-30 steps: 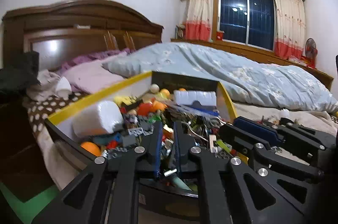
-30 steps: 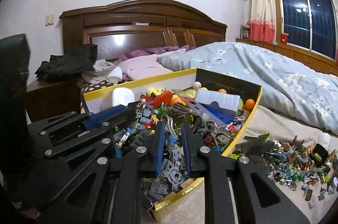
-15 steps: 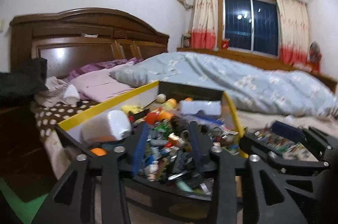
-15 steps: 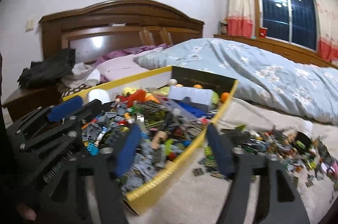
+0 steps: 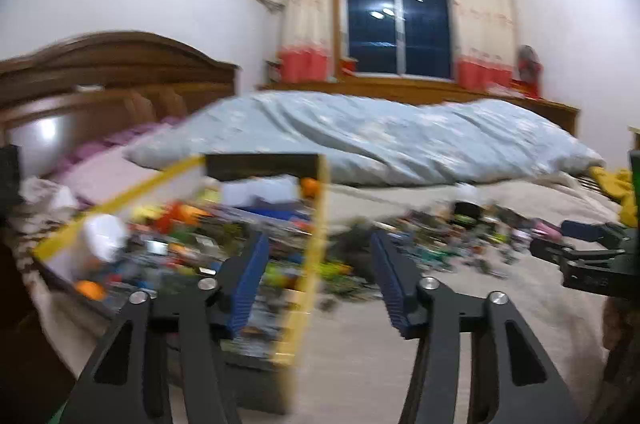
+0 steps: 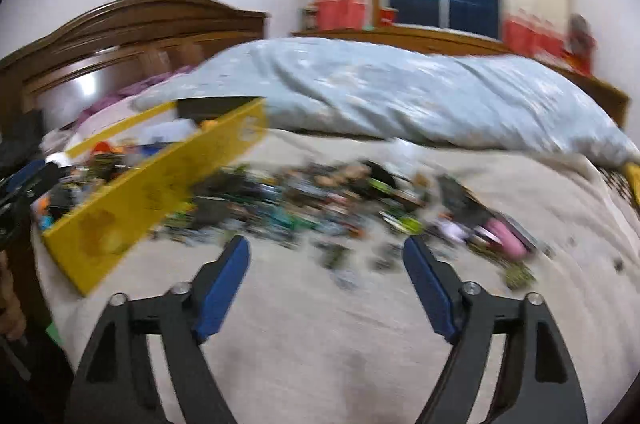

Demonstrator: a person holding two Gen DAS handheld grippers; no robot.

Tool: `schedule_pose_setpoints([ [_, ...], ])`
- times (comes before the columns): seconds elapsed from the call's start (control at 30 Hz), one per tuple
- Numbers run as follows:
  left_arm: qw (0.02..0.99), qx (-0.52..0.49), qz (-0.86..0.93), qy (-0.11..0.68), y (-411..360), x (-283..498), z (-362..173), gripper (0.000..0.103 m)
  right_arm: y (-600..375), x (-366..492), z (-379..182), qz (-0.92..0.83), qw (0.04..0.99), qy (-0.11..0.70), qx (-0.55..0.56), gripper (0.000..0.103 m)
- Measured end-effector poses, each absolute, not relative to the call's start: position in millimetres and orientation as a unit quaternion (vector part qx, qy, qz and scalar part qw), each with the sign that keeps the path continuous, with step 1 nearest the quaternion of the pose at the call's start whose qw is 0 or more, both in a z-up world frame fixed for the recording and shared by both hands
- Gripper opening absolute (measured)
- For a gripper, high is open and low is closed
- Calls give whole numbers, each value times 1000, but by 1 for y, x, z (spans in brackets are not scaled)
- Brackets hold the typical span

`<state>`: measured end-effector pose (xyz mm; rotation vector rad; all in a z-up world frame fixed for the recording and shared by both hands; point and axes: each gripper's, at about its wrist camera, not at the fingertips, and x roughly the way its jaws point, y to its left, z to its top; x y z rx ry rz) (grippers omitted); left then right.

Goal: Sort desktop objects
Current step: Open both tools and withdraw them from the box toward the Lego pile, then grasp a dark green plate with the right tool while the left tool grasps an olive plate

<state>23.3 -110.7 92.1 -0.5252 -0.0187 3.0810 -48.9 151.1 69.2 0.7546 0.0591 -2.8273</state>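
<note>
A yellow-rimmed box (image 5: 312,248) full of small toy pieces sits on the bed; it also shows in the right wrist view (image 6: 152,192) at the left. A loose pile of small pieces (image 6: 328,196) lies on the beige sheet to its right, also in the left wrist view (image 5: 452,240). My left gripper (image 5: 318,260) is open and empty, over the box's right rim. My right gripper (image 6: 326,264) is open and empty, just short of the pile. Both views are blurred.
A pale blue duvet (image 5: 380,140) lies across the bed behind the pile. A wooden headboard (image 6: 132,32) stands at the left. A pink object (image 6: 506,238) lies at the pile's right end. The other gripper (image 5: 592,252) shows at the left wrist view's right edge.
Both grippers have opened from shut. Both have swung right, away from the box interior toward the loose pile on the sheet.
</note>
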Motion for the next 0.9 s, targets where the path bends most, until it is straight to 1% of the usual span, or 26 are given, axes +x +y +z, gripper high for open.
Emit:
schedule_pose_setpoints([
  [0.03, 41, -182, 982, -11, -103, 17, 90, 43, 160, -47, 65, -960, 111, 15, 256, 71],
  [0.07, 61, -191, 980, -15, -99, 12, 89, 42, 171, -47, 59, -959, 114, 12, 259, 71],
  [0.13, 103, -219, 970, -21, -85, -7, 81, 38, 173, -57, 55, -950, 103, 23, 295, 68],
  [0.2, 119, -254, 959, -29, -74, -32, 69, 38, 169, -64, 55, -943, 138, 33, 301, 68],
  [0.3, 141, -328, 934, -24, -56, -74, 42, 38, 150, -83, 55, -934, 157, 51, 318, 68],
  [0.4, 139, -362, 922, -10, -41, -97, 20, 37, 132, -110, 46, -915, 180, 77, 352, 67],
  [0.47, 127, -378, 917, -1, -36, -106, 12, 37, 126, -124, 37, -905, 195, 83, 368, 54],
  [0.5, 125, -390, 912, 1, -34, -112, 8, 37, 125, -133, 31, -900, 197, 91, 379, 46],
  [0.53, 128, -397, 909, 0, -32, -117, 5, 37, 124, -138, 25, -895, 198, 98, 388, 43],
  [0.57, 129, -398, 908, 1, -29, -119, 4, 36, 123, -143, 19, -891, 199, 102, 396, 43],
  [0.63, 134, -399, 907, 1, -26, -126, 3, 29, 124, -157, 7, -882, 195, 101, 418, 43],
  [0.73, 129, -404, 906, -12, -27, -135, 0, 22, 125, -170, 1, -879, 196, 94, 425, 42],
  [0.77, 122, -411, 903, -18, -27, -141, -3, 21, 122, -172, 0, -878, 196, 100, 424, 39],
  [0.8, 115, -417, 901, -23, -26, -146, -6, 19, 119, -172, -2, -877, 199, 106, 424, 31],
  [0.87, 109, -419, 901, -33, -28, -149, -7, 17, 116, -169, -2, -878, 202, 114, 418, 30],
  [0.9, 104, -417, 902, -38, -26, -150, -7, 13, 117, -168, -2, -879, 203, 112, 417, 30],
])
